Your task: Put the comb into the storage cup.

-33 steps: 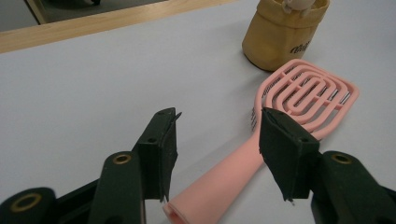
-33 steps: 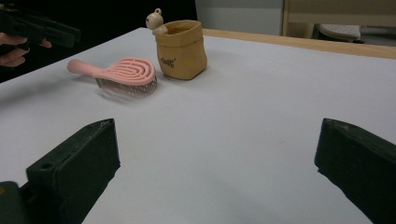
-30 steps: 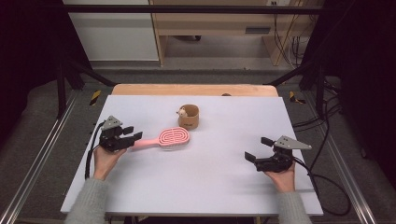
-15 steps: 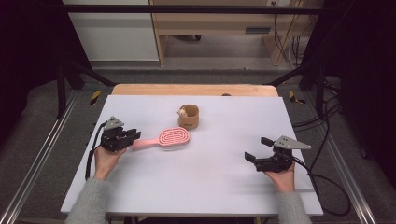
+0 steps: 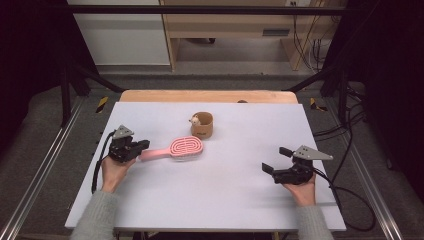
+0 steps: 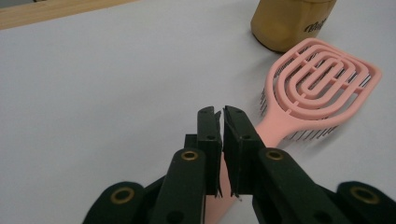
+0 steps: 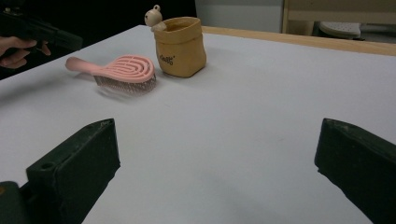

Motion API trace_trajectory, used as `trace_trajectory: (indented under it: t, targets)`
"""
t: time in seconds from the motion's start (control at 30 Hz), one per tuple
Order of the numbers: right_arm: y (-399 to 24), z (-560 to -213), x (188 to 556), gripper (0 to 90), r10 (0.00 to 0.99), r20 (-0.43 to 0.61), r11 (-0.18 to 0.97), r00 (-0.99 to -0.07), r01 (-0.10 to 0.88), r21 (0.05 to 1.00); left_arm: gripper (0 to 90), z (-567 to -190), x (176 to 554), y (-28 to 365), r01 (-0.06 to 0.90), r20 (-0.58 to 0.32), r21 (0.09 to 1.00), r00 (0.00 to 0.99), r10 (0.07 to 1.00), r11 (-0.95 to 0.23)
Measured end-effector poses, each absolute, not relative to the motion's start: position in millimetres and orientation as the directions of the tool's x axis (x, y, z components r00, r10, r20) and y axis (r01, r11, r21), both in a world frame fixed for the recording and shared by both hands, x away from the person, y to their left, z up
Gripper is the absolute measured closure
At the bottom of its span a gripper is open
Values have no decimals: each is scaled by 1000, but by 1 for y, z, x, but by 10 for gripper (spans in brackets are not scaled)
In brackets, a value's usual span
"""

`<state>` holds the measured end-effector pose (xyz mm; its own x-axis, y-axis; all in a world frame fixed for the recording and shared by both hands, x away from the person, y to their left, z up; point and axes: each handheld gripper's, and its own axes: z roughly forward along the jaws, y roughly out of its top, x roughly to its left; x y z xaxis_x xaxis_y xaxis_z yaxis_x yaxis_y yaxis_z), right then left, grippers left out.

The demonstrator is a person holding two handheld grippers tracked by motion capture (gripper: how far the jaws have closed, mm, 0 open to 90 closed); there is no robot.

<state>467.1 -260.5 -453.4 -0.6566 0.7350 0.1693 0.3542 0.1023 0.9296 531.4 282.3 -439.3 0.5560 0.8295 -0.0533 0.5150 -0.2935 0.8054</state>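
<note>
A pink hairbrush (image 5: pixel 186 147) lies bristles down left of the table's middle, its handle pointing left. My left gripper (image 5: pixel 144 146) sits at the handle's end. In the left gripper view its jaws (image 6: pixel 222 112) have just been closing and now meet with only a slit between them. Nothing is between their tips, and the pink handle (image 6: pixel 273 130) runs on under them. My right gripper (image 5: pixel 274 159) rests open on the right side of the table, apart from everything. In the right gripper view its jaws (image 7: pixel 215 158) stand wide with bare table between them.
A small tan pouch-shaped pot (image 5: pixel 202 125) with a little bear figure (image 5: pixel 195 120) on its rim stands just behind the brush head. The white tabletop (image 5: pixel 230 200) ends in a wooden strip (image 5: pixel 210 96) at the far edge. Cables hang off the right side.
The left gripper's jaws have drawn together at the brush handle's end. Both hands, the brush and the pot have kept their places.
</note>
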Motion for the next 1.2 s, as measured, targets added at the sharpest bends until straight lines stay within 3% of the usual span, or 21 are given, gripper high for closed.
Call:
trace_trajectory:
  t: [1.2]
  targets:
    - [-260,-454,467,4,733,172,103,-659,357,928,895,-451,538,278,578,-4,719,559,829,-386]
